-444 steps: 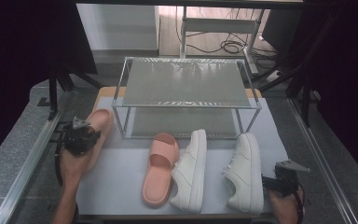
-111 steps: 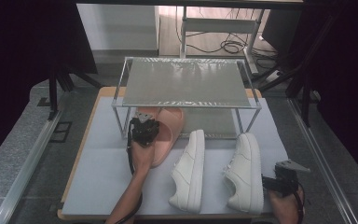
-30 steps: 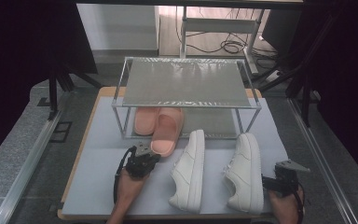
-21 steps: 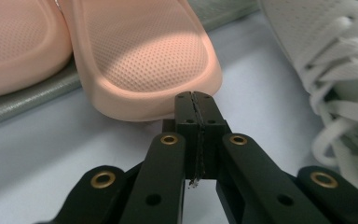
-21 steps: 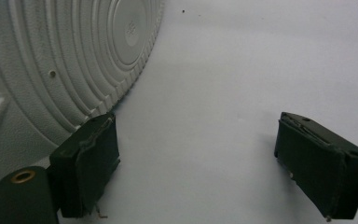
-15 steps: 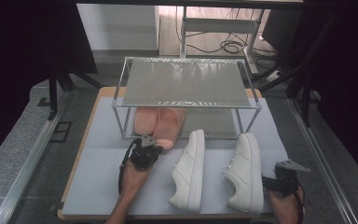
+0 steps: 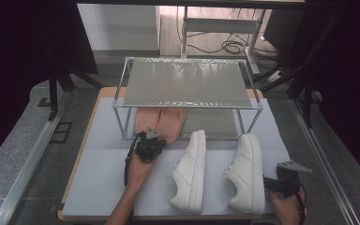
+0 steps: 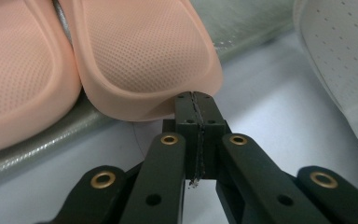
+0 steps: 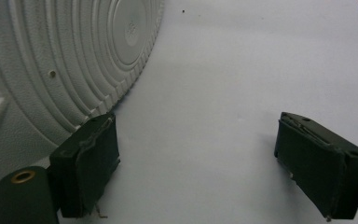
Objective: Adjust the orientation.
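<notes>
Two pink slippers (image 7: 161, 121) lie side by side on the lower shelf of a metal rack (image 7: 187, 82), heels toward me. My left gripper (image 7: 151, 140) is shut with nothing between its jaws. In the left gripper view its tips (image 8: 195, 100) press against the heel of the right slipper (image 8: 140, 56), with the other slipper (image 8: 18, 79) to its left. Two white sneakers (image 7: 191, 168) (image 7: 248, 171) lie on the white mat. My right gripper (image 7: 283, 180) rests at the front right. Its jaws (image 9: 200, 158) stand open and empty, and the sneaker's ribbed sole (image 9: 65, 56) touches the left one.
The rack's mesh top shelf overhangs the slippers, and its front legs (image 7: 120, 123) stand on either side of them. The lower shelf's rim (image 8: 37, 144) sits just above the mat (image 9: 242, 70). Another white sneaker (image 8: 340, 56) lies close to the right of my left gripper.
My left gripper has moved forward across the mat to the right slipper's heel, and that slipper sits slightly further under the rack. The right gripper and both sneakers have stayed put.
</notes>
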`<act>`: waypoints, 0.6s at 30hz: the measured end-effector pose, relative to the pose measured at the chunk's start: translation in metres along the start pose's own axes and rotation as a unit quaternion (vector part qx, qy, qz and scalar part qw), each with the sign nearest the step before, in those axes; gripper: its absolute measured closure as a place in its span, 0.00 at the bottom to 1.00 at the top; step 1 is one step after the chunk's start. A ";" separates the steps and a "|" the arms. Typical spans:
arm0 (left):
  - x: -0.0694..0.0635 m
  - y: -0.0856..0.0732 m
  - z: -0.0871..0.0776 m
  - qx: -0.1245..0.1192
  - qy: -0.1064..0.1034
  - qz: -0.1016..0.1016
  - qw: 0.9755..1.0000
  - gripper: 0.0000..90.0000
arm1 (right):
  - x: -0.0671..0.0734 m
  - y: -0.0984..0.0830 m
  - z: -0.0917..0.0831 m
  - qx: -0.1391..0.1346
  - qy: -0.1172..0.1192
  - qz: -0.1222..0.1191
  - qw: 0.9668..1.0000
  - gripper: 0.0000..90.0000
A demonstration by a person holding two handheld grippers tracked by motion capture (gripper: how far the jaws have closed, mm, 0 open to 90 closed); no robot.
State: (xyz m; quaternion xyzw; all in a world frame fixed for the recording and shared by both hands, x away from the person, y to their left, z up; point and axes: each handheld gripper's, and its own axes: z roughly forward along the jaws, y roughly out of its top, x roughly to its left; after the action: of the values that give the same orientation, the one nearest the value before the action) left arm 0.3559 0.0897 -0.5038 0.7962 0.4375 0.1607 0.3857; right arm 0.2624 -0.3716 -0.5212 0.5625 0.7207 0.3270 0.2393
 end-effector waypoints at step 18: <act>0.009 0.014 0.028 0.004 0.013 -0.011 1.000 1.00 | 0.000 0.000 0.000 0.000 0.000 0.000 1.000 0.15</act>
State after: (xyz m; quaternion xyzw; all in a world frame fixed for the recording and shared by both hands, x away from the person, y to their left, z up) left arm 0.3860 0.0795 -0.5118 0.7908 0.4517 0.1650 0.3787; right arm 0.2624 -0.3716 -0.5211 0.5625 0.7207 0.3272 0.2391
